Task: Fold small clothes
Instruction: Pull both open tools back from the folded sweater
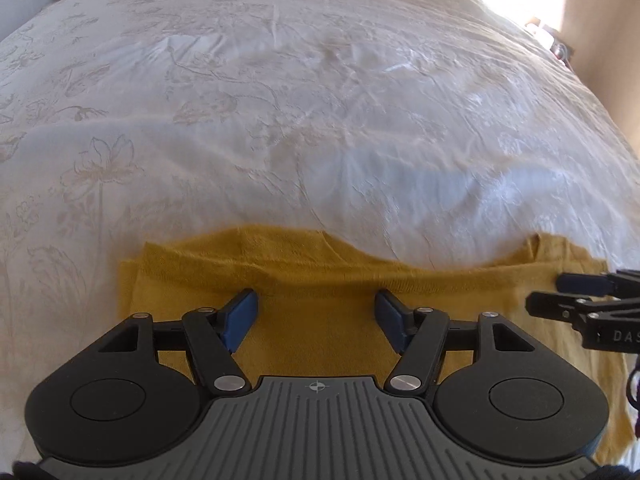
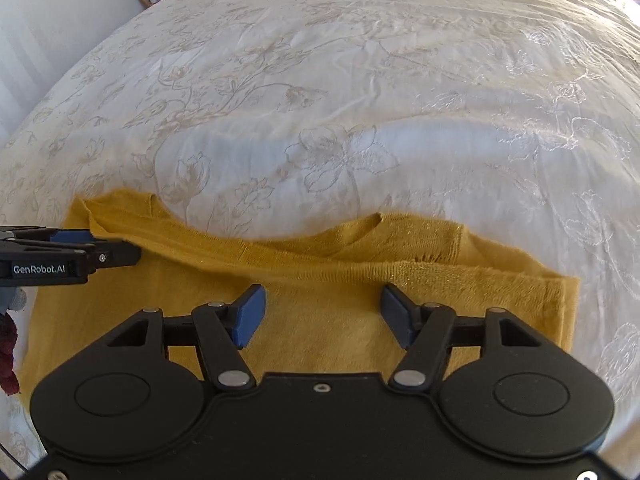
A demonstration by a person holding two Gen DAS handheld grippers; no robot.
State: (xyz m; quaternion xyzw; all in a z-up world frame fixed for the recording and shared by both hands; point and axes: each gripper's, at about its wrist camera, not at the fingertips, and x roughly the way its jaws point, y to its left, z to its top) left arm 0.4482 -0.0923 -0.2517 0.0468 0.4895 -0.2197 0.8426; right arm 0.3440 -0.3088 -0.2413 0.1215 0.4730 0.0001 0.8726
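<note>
In the left wrist view, the left hand-held gripper (image 1: 316,318) has its two blue pads wide apart and holds nothing; it hovers low over a mustard-yellow garment (image 1: 320,332) that lies flat on the bed (image 1: 280,100), directly under and just ahead of the pads. The far edge of the garment, ahead of the fingers, shows a doubled layer, like a fold line running from left to right, so I judge that at least one fold is already made. To the right of this gripper, the right hand-held gripper (image 1: 560,292) comes into the picture from the side, over the right part of the cloth. In the right wrist view, the right hand-held gripper (image 2: 322,316) is also spread apart and empty, with the same garment (image 2: 340,320) under it and reaching to both sides. Ahead of its pads the ribbed hem and a stitched seam lie across, one layer over another, and to the right the cloth ends in a straight side edge. The left hand-held gripper (image 2: 96,246) enters from the left, near the far left corner of the cloth. The long axis of the garment runs from left to right across both grippers, with the folded edge pointing away from them. It seems to me that the task is in its middle: the cloth is still wide, so probably one or more folds across this long axis are left, and no grasp is taken yet.
</note>
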